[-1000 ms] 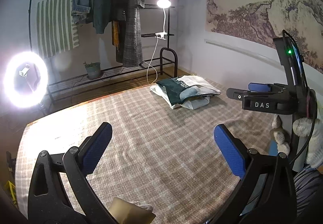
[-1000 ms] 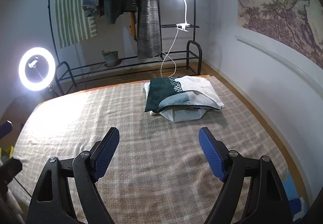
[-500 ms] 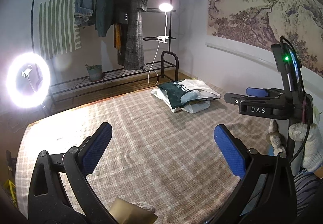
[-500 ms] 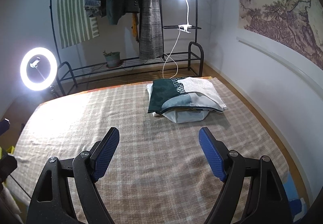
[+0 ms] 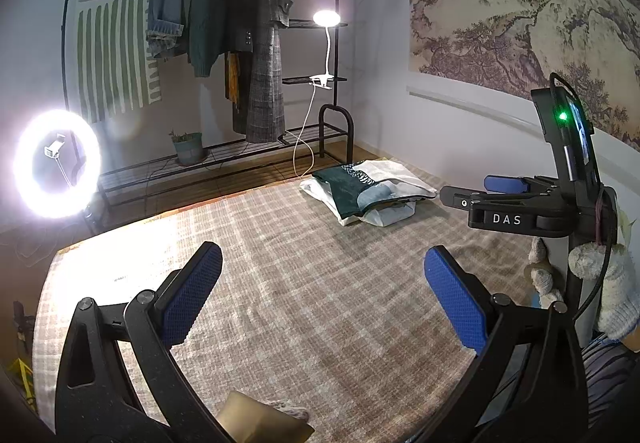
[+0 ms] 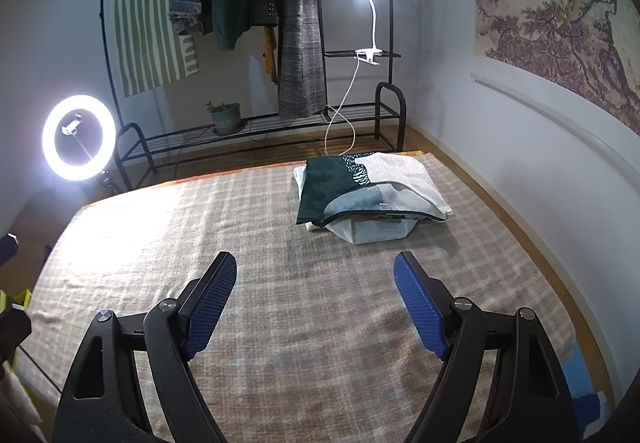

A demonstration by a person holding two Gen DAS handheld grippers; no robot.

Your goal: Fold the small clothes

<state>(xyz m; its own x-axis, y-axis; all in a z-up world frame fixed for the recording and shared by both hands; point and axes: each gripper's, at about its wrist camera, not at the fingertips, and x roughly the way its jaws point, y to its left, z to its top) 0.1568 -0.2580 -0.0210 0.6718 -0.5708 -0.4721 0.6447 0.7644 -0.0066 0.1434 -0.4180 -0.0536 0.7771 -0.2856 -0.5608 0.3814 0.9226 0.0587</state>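
Both tools, left tool (image 5: 322,295) and right tool (image 6: 315,301), gape wide, empty, over the checked bed (image 6: 280,283). The pile of clothes (image 6: 370,193) sits at one o'clock, seemingly folded; a careless grab could topple it.

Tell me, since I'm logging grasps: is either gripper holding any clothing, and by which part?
Nothing is held. The left gripper and right gripper are both open over the plaid blanket, apart from the stack of clothes.

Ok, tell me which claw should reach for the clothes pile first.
Right. The pile lies straight ahead of the open right claw. From the open left claw it sits off to the right, beyond the right claw's body.
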